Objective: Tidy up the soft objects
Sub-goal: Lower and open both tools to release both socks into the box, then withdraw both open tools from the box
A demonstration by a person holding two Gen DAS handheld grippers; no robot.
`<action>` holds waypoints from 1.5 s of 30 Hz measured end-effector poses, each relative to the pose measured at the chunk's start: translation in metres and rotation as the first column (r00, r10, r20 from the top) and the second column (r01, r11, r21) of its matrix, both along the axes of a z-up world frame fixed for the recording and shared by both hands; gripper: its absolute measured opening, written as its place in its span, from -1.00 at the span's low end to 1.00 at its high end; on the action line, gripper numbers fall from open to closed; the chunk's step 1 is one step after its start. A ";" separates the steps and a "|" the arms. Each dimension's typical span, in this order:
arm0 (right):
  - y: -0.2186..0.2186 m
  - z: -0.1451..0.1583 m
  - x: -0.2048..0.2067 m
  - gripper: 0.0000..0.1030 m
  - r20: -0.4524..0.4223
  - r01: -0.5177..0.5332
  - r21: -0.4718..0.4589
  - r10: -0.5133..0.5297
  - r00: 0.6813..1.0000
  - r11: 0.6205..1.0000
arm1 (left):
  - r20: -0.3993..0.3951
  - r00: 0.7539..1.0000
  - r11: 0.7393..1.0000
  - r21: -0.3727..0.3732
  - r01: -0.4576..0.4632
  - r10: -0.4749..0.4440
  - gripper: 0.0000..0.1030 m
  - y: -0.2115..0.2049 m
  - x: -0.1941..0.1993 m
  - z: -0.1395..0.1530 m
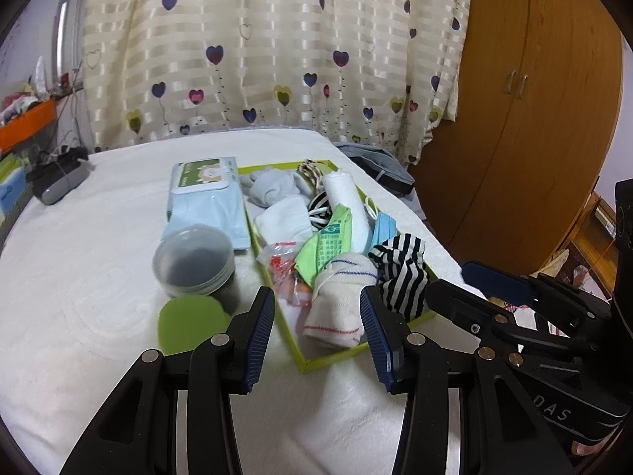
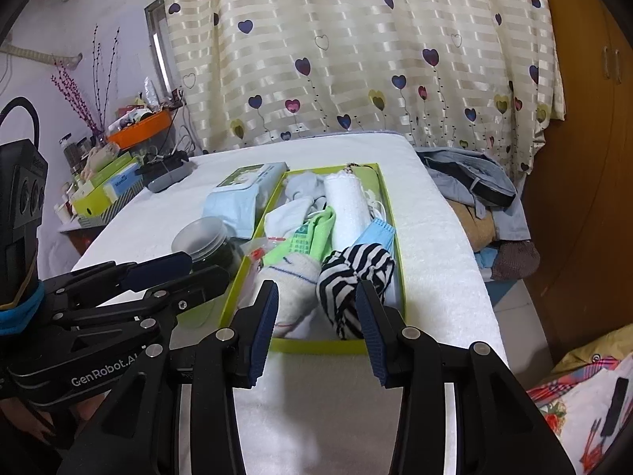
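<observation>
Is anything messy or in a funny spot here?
Yes. The black-and-white striped cloth is bunched up at the near end of the green tray, and its loose part droops over the tray's right rim rather than lying flat.

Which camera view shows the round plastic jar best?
The left wrist view: the round plastic jar shows whole, lid and dark contents, beside the green box. In the right wrist view, the left gripper hides its lower part.

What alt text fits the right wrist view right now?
The open right gripper hovers at the near end of a green tray on a white bed, empty, before a striped sock and a white sock. The left gripper sits alongside.
</observation>
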State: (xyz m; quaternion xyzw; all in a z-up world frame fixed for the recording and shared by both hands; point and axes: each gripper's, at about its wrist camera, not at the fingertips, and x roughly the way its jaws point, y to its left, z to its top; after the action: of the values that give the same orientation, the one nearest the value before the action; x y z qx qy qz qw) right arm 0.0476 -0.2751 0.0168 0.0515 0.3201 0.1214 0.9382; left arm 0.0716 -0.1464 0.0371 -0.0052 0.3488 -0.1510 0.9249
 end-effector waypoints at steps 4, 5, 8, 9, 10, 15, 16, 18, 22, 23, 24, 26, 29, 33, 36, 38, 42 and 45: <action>0.007 0.001 -0.011 0.01 0.007 0.001 -0.008 -0.001 1.000 1.000 | 0.012 1.000 1.000 -0.006 -0.008 0.008 -0.10 0.008 -0.012 0.003; 0.009 0.001 -0.014 0.01 0.007 0.001 -0.012 -0.001 1.000 1.000 | 0.015 1.000 1.000 -0.006 -0.011 0.011 -0.10 0.010 -0.014 0.004; 0.015 0.003 -0.022 0.01 0.009 -0.001 -0.022 0.001 1.000 1.000 | 0.027 0.999 1.000 -0.005 -0.019 0.019 -0.09 0.016 -0.025 0.005; 0.017 0.003 -0.024 0.01 0.011 -0.001 -0.024 0.001 1.000 1.000 | 0.029 0.999 1.000 -0.006 -0.021 0.021 -0.09 0.019 -0.027 0.006; 0.020 0.003 -0.027 0.01 0.013 -0.001 -0.029 0.002 1.000 1.000 | 0.034 0.999 1.000 -0.005 -0.025 0.025 -0.09 0.021 -0.031 0.006; 0.030 0.002 -0.038 0.01 0.011 -0.010 -0.042 0.010 1.000 0.999 | 0.042 0.998 0.999 0.002 -0.040 0.040 -0.09 0.032 -0.043 0.004; 0.033 0.001 -0.040 0.01 0.012 -0.012 -0.046 0.013 1.000 0.999 | 0.044 0.998 0.999 0.006 -0.046 0.046 -0.09 0.035 -0.046 0.003; 0.038 0.001 -0.043 0.01 0.010 -0.014 -0.050 0.015 1.000 0.999 | 0.044 0.998 0.998 0.008 -0.055 0.055 -0.09 0.040 -0.048 0.003; 0.045 0.001 -0.048 0.01 0.011 -0.014 -0.057 0.015 1.000 0.998 | 0.033 0.996 0.996 0.019 -0.082 0.081 -0.06 0.047 -0.049 0.001; 0.046 0.001 -0.049 0.01 0.011 -0.016 -0.058 0.017 1.000 0.998 | 0.032 0.996 0.996 0.016 -0.083 0.082 -0.06 0.049 -0.050 0.001; 0.048 0.001 -0.050 0.01 0.012 -0.018 -0.060 0.019 1.000 0.998 | 0.032 0.996 0.996 0.016 -0.084 0.084 -0.06 0.050 -0.050 0.000; 0.050 0.000 -0.051 0.01 0.010 -0.021 -0.062 0.022 1.000 0.998 | 0.027 0.996 0.996 0.018 -0.087 0.087 -0.06 0.053 -0.051 -0.002; 0.053 -0.001 -0.050 0.01 0.005 -0.028 -0.065 0.028 1.000 0.997 | 0.014 0.996 0.995 0.030 -0.092 0.092 -0.06 0.053 -0.051 -0.006; 0.054 -0.004 -0.049 0.01 -0.003 -0.032 -0.068 0.031 1.000 0.997 | 0.008 0.996 0.994 0.058 -0.094 0.094 -0.06 0.050 -0.050 -0.010; 0.054 -0.005 -0.048 0.01 -0.005 -0.032 -0.068 0.032 0.999 0.997 | -0.003 0.996 0.995 0.054 -0.084 0.084 -0.06 0.051 -0.047 -0.012; 0.054 -0.006 -0.046 0.01 -0.009 -0.033 -0.067 0.032 0.999 0.997 | -0.003 0.996 0.995 0.052 -0.087 0.087 -0.06 0.052 -0.046 -0.013; 0.054 -0.010 -0.043 0.01 -0.018 -0.035 -0.068 0.034 0.999 0.997 | -0.002 0.996 0.995 0.040 -0.092 0.092 -0.06 0.054 -0.044 -0.014; 0.054 -0.011 -0.041 0.01 -0.022 -0.035 -0.069 0.033 0.999 0.997 | 0.001 0.995 0.994 0.048 -0.102 0.102 -0.06 0.053 -0.043 -0.014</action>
State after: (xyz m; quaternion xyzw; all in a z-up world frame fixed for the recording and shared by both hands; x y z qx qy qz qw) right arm 0.0062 -0.2214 0.0060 0.0147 0.3346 0.1256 0.9338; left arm 0.0288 -0.0933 0.0228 -0.0009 0.3525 -0.0953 0.9310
